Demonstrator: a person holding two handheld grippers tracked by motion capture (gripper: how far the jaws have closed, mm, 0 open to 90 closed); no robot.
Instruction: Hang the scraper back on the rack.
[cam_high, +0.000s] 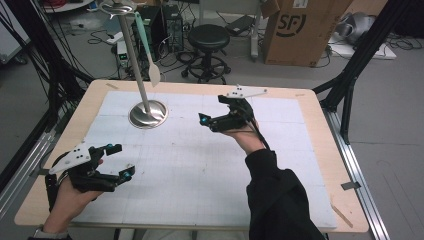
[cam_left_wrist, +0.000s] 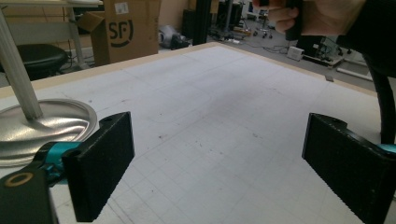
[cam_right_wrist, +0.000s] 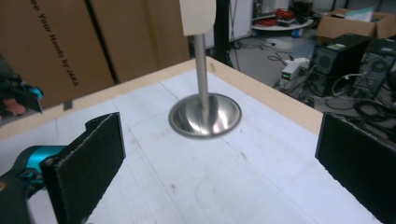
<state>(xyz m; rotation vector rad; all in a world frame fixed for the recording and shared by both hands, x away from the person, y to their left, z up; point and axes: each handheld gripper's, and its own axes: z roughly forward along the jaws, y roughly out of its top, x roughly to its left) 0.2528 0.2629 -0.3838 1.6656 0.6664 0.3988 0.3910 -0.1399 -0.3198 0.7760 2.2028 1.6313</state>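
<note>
A metal stand with a round base and a thin pole sits on the white mat at the back left. A spatula with a teal handle and a cream head hangs from the stand's top. My left gripper is low at the front left, open, with nothing between its jaws. My right gripper hovers over the mat's middle, to the right of the stand, open and empty. Ahead of it are the stand's base and the spatula head.
The wooden table edge frames the mat. Behind the table stand a black stool, a cardboard box and computer towers among floor cables. Black frame posts rise at both sides.
</note>
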